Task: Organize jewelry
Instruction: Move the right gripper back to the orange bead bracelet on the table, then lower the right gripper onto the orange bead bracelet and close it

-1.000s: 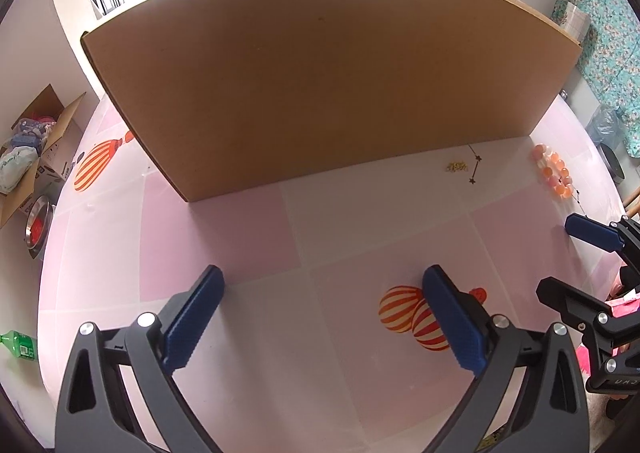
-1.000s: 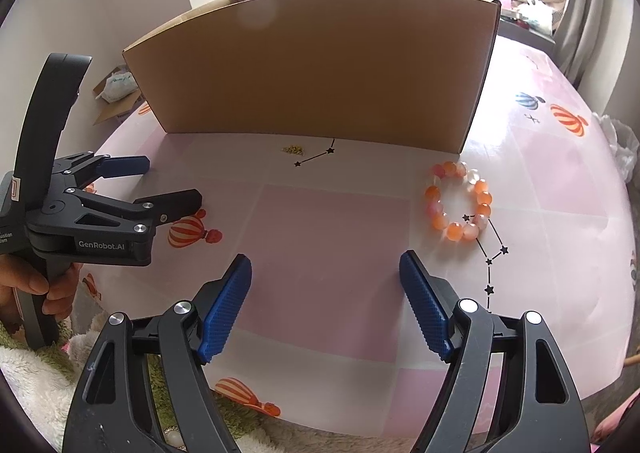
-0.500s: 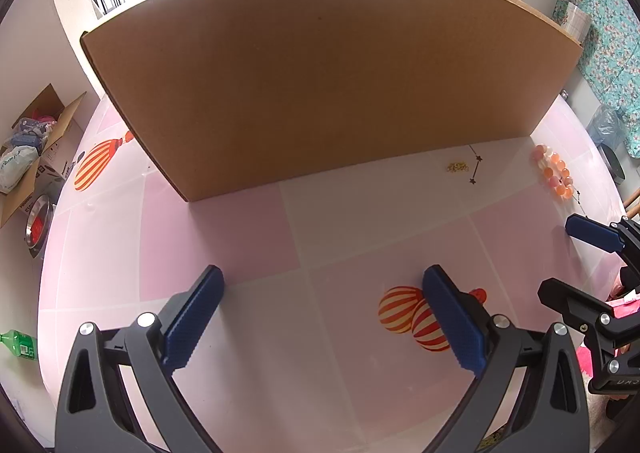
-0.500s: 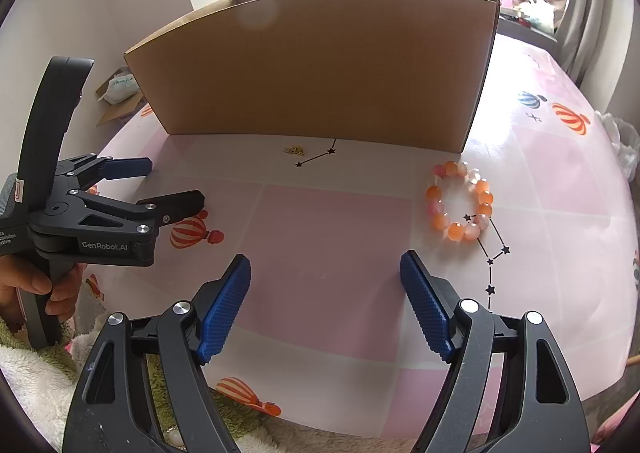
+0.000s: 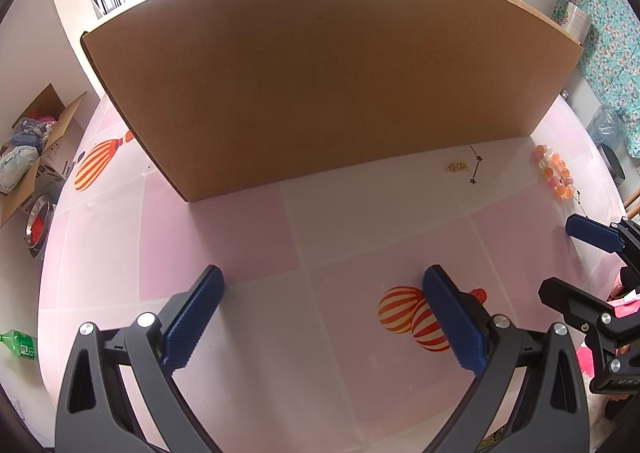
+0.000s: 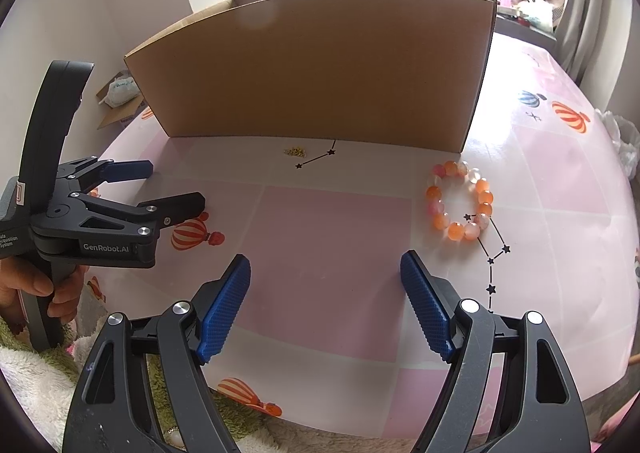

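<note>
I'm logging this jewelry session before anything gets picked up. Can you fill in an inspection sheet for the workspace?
Surface: table under a pink checked cloth with balloon and star prints.
Job's things: bead bracelet lying flat near the box's right corner; small gold chain heaped close to the box's front wall; cardboard box upright at the back, inside hidden.
Clutter: nothing seen on the table.
Grippers: left gripper and right gripper both open, nothing between the fingers, both above the cloth.
Cables: nothing seen.
Surroundings: open carton, metal bowl and green bottle on the floor; bright window behind.
</note>
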`<control>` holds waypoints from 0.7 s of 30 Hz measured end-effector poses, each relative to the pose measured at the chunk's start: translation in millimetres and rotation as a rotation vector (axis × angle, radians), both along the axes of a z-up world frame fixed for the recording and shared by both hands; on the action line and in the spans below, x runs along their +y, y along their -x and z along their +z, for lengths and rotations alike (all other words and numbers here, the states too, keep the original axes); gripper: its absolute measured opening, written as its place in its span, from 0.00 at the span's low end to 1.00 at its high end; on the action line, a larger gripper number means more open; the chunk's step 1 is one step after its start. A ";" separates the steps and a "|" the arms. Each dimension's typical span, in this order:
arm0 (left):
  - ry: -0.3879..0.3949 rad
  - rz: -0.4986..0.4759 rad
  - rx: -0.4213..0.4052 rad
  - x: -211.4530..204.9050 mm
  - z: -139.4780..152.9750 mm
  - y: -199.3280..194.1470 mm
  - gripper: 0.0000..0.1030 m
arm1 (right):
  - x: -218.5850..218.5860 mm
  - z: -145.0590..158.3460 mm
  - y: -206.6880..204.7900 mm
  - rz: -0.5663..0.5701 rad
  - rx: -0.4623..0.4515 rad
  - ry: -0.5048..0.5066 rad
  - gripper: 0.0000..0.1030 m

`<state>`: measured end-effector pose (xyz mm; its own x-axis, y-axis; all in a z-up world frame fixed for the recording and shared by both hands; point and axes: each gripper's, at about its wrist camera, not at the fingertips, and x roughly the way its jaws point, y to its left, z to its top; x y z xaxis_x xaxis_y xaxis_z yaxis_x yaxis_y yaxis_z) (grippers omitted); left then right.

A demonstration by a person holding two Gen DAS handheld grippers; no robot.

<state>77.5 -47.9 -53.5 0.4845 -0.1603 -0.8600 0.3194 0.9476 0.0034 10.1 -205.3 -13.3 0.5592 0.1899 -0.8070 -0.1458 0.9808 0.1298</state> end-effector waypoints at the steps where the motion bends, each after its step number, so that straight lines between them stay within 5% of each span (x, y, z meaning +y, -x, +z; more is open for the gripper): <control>1: 0.000 0.000 0.000 0.2 -0.2 -0.2 0.95 | -1.1 0.5 0.2 -0.002 -0.002 -0.010 0.72; 11: 0.005 0.007 -0.010 -1.2 2.0 0.9 0.95 | -56.8 30.0 15.5 -0.099 -0.140 -0.182 0.70; 21: 0.007 0.002 -0.020 15.9 -4.1 10.7 0.96 | -66.8 32.4 -20.8 -0.104 -0.107 -0.181 0.45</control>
